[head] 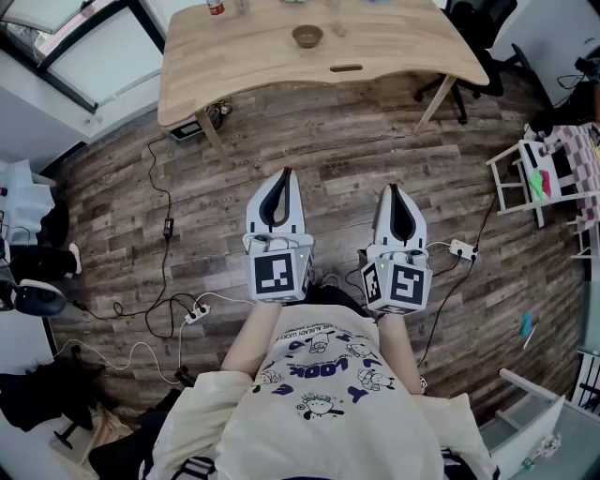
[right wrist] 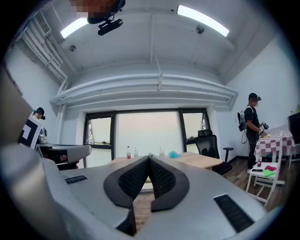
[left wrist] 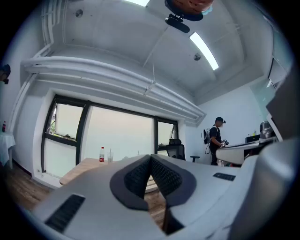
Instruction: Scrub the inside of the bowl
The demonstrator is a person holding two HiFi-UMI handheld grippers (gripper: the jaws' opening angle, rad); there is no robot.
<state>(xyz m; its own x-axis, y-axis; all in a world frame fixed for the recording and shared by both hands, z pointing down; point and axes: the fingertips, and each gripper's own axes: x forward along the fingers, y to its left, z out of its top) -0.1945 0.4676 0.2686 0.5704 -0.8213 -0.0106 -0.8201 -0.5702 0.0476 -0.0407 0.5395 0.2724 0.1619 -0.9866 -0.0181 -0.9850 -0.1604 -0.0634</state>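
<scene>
Over the wooden floor (head: 328,141), the left gripper (head: 285,174) and right gripper (head: 392,188) point level toward the bowl (head: 307,36), both closed and empty.

shirt (head: 323,427): "look" in blue print (upside down in head view); rest illegible.

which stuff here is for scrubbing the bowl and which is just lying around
For the job: bowl on the wooden table; left gripper and right gripper, both shut and empty.

Lying about: bottle, office chair, white chair, power strip on the floor.
</scene>
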